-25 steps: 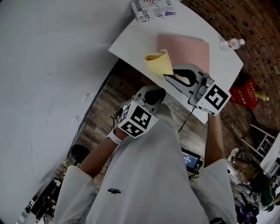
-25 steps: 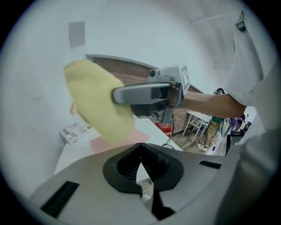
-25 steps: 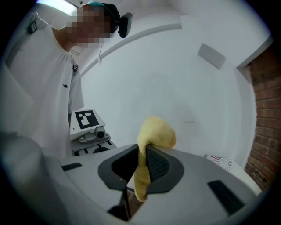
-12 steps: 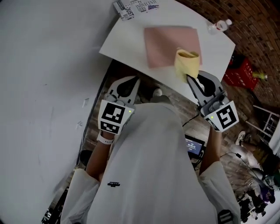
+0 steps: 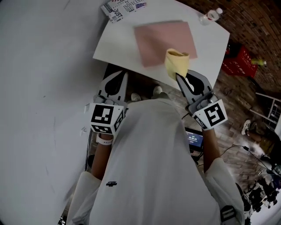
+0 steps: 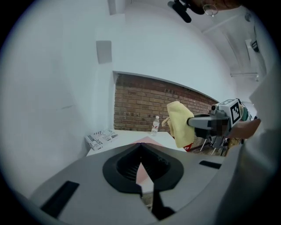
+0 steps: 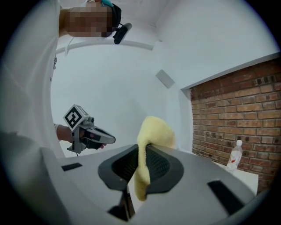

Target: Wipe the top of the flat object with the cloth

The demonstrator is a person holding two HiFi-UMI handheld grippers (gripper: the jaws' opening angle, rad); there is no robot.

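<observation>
Head view: right gripper (image 5: 179, 77), clamping the crumpled yellow cloth (image 5: 176, 63), is finishing a sweep across to the flat pink sheet's (image 5: 162, 37) near corner, so one pass looks done; left gripper (image 5: 117, 75) is waiting closed and empty.

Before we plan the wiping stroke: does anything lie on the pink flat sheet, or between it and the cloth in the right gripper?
Nothing visible does. The yellow cloth, clamped in the right gripper, hangs by the pink sheet's near edge, and the sheet's top is bare. The bottle and printed box sit at the table's far corners, off the sheet.
</observation>
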